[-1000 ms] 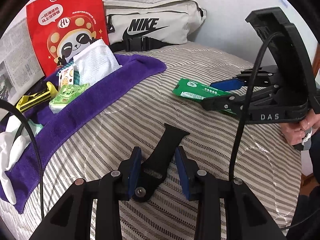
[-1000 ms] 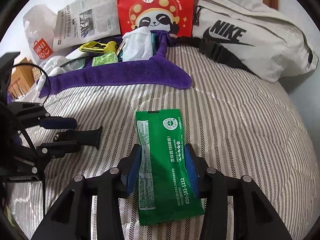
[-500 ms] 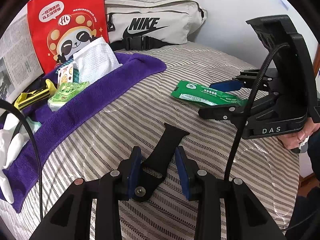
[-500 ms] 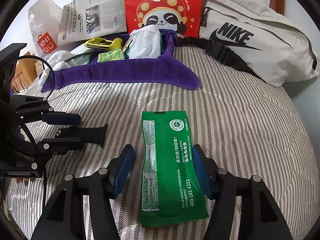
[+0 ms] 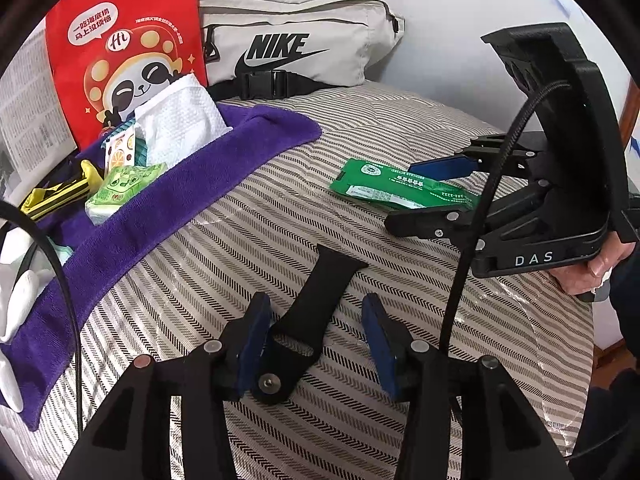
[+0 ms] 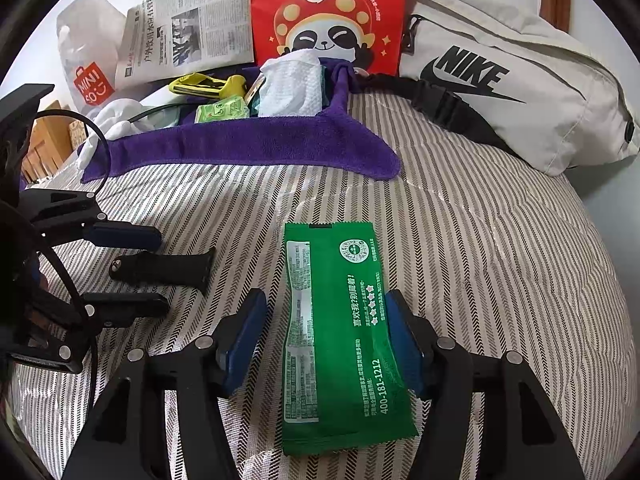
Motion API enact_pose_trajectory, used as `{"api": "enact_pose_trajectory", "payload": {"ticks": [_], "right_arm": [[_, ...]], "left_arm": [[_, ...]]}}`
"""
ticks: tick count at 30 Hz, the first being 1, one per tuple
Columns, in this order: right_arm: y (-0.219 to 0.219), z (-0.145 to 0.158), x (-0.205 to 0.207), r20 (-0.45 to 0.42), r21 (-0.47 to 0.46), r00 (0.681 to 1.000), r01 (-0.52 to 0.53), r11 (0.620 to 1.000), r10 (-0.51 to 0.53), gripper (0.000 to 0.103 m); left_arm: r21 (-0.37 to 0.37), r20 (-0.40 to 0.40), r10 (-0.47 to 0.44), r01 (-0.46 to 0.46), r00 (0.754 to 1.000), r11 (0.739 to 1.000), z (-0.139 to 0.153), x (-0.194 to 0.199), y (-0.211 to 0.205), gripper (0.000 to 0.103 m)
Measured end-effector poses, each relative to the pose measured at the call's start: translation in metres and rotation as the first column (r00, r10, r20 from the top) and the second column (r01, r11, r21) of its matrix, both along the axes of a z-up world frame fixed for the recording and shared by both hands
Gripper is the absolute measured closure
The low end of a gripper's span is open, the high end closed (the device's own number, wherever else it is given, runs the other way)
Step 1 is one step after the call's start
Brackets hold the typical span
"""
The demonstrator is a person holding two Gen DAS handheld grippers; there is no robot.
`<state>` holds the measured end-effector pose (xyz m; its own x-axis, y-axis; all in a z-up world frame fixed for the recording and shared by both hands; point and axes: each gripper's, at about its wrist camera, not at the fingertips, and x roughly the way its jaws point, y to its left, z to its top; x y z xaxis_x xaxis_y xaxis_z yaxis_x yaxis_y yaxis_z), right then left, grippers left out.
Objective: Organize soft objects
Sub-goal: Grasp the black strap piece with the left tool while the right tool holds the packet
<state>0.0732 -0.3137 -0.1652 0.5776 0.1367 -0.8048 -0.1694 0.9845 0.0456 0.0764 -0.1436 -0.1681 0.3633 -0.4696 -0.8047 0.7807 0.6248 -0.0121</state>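
Observation:
A black watch strap [image 5: 316, 300] lies on the striped bedspread between the blue pads of my left gripper [image 5: 316, 332], which is open around it. The strap also shows in the right wrist view [image 6: 164, 268]. A flat green packet [image 6: 340, 320] lies between the fingers of my right gripper [image 6: 326, 332], which is open with gaps on both sides. In the left wrist view the packet [image 5: 396, 190] and the right gripper [image 5: 436, 192] are at the right. A purple towel [image 5: 168, 208] holds a white cloth [image 5: 180, 120] and small packets.
A red panda bag [image 6: 328, 12], newspaper [image 6: 188, 36] and a beige Nike bag [image 6: 512, 80] stand along the wall behind the towel. A yellow tool [image 6: 208, 84] and white gloves [image 5: 16, 300] lie at the towel's left. The bed falls away at the right.
My right gripper has opened from around the green packet, which stays flat on the bed. My left gripper has opened wider around the strap.

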Motion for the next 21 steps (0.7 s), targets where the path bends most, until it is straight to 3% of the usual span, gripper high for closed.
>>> {"api": "enact_pose_trajectory", "payload": {"ticks": [6, 10, 18, 21], "right_arm": [[0.0, 0.0, 0.0, 0.0, 0.0, 1.0, 0.0, 1.0, 0.0, 0.042], [0.0, 0.0, 0.0, 0.0, 0.001, 1.0, -0.001, 1.0, 0.001, 0.042], [-0.001, 0.001, 0.001, -0.001, 0.009, 1.0, -0.002, 1.0, 0.002, 0.041], [0.0, 0.001, 0.0, -0.001, 0.012, 1.0, -0.003, 1.0, 0.003, 0.041]], "left_arm": [[-0.001, -0.001, 0.0, 0.0, 1.0, 1.0, 0.0, 0.001, 0.001, 0.06], [0.006, 0.011, -0.014, 0.014, 1.0, 1.0, 0.001, -0.001, -0.001, 0.08], [0.102, -0.004, -0.116, 0.116, 0.993, 0.988, 0.007, -0.005, -0.01, 0.083], [0.101, -0.029, -0.114, 0.116, 0.993, 0.988, 0.007, -0.002, -0.009, 0.082]]}}
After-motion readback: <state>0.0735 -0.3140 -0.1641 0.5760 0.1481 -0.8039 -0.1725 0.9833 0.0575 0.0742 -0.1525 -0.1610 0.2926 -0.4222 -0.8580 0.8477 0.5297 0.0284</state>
